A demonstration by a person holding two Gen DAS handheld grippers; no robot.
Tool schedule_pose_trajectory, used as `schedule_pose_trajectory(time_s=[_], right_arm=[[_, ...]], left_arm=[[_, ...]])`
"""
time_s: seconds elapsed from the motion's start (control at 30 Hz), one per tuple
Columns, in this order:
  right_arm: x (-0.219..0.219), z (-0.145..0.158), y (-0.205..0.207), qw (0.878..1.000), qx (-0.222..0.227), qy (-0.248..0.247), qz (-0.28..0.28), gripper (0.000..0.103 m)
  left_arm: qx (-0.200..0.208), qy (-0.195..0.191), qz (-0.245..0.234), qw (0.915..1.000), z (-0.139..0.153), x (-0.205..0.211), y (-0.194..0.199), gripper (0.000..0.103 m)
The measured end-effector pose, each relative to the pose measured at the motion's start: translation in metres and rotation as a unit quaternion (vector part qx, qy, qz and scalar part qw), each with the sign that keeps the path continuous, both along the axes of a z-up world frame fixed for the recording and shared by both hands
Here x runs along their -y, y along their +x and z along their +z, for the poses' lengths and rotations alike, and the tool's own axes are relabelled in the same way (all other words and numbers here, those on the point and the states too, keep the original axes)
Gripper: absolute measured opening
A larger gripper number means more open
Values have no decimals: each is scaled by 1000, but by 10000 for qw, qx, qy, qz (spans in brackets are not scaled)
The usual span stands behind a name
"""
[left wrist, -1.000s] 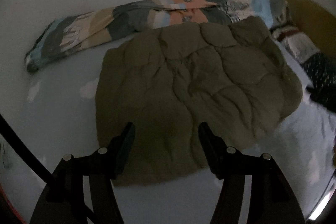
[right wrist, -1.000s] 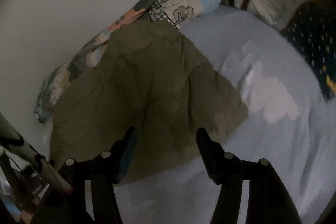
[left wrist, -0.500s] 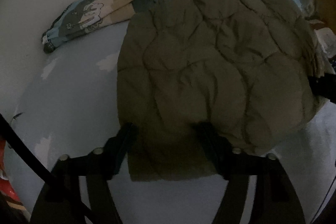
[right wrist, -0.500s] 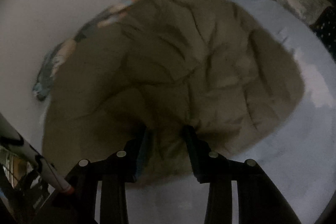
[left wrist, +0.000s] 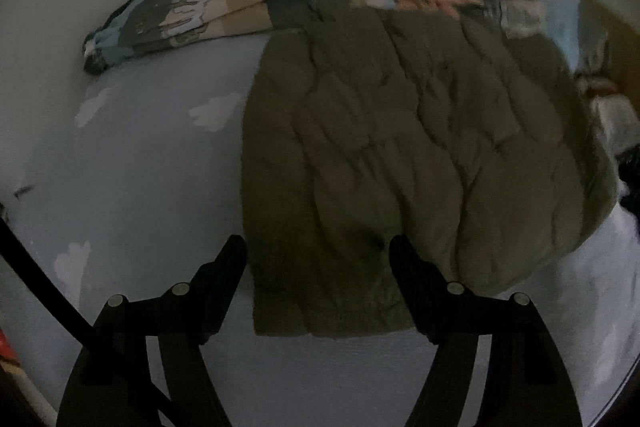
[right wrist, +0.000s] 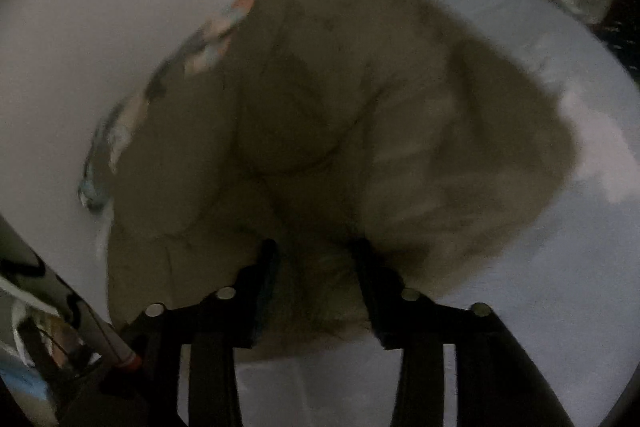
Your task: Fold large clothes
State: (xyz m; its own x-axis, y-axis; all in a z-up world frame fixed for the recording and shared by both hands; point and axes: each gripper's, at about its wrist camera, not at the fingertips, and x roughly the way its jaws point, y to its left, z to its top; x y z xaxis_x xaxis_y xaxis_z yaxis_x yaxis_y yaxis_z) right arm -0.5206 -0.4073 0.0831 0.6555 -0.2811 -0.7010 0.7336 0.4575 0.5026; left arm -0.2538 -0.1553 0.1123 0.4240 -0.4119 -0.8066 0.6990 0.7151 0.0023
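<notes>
A: What changed since a second ago?

B: The olive quilted garment (left wrist: 420, 155) now fills more of both views, centre frame on the pale blue sheet (left wrist: 132, 179).

A: Claws?

B: Left gripper (left wrist: 318, 247) spread over its hem; right gripper (right wrist: 314, 247) opening, blurred puffy fabric between.

Olive quilted jacket (left wrist: 420, 155) lies spread flat, rumpled, on pale-blue bed.
</notes>
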Motion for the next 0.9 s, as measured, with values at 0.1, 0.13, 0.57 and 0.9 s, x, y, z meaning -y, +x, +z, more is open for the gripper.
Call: schedule_pose_trajectory(time_s=[0.1,0.13,0.57,0.9], right_arm=[[20,23,-58,9963,419,28,-751,67],[25,27,-79,9930,594,104,-1011,69],[84,-44,-137,9610,1330,1079,-2169,77],[108,-57,-100,9648,1390,956,-2019,77]], left_arm=[[-353,-306,242,9986,5,-13,10,73],[-540,-426,360,9970,5,-18,14,73],[-2349,-1343,1695,9477,-31,-92,38,73],[-2608,-1762,2198,9234,-49,-95,46,73]])
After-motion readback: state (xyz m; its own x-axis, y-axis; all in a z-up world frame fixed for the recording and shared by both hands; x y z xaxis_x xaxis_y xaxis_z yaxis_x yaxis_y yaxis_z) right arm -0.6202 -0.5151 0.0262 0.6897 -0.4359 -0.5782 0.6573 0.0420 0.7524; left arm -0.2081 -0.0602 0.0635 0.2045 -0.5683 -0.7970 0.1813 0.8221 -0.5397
